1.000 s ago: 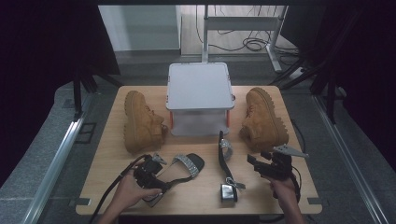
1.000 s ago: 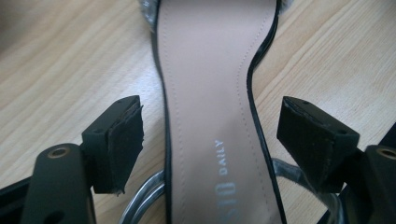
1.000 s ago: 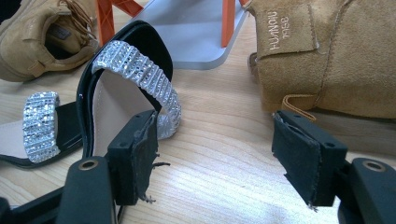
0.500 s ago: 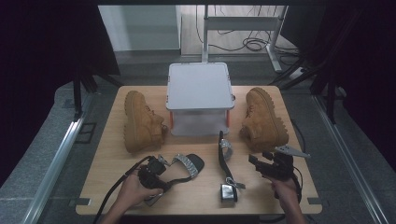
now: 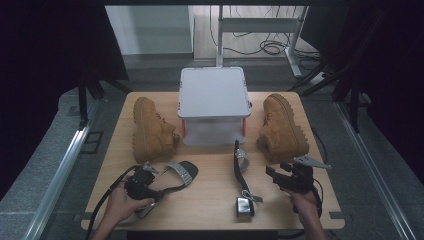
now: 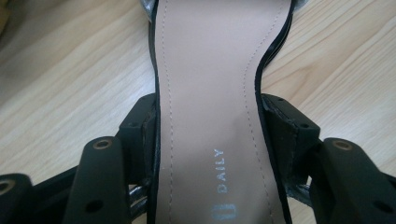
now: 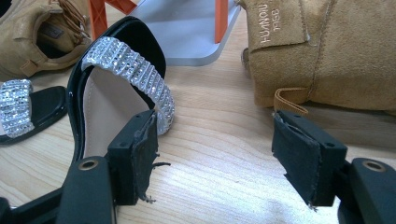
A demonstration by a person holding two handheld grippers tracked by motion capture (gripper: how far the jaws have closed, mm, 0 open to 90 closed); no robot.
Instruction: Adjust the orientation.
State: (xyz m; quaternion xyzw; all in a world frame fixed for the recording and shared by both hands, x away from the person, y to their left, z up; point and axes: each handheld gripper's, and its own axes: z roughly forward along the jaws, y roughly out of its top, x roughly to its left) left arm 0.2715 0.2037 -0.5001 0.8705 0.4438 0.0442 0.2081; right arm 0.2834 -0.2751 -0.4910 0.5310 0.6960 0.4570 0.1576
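A black sandal with a rhinestone strap (image 5: 181,172) lies flat at the front left of the wooden table (image 5: 210,200). My left gripper (image 5: 142,182) has just closed its jaws on the heel end. In the left gripper view both pads (image 6: 144,135) press the edges of the tan insole of this sandal (image 6: 210,93). The second sandal (image 5: 242,172) lies on its side near the middle, and its strap (image 7: 126,70) sparkles in the right gripper view. My right gripper (image 5: 280,175) stands open to the right of it with nothing between its fingers (image 7: 303,158).
Two tan boots (image 5: 150,130) (image 5: 280,127) flank a grey lidded box (image 5: 215,100) with orange latches at the back of the table. In the right gripper view one boot (image 7: 327,56) is close ahead on the right. Bare wood lies between the sandals.
The left gripper closed on the flat sandal's heel end, then drew the sandal a little to the left. The right gripper and the second sandal stayed put.
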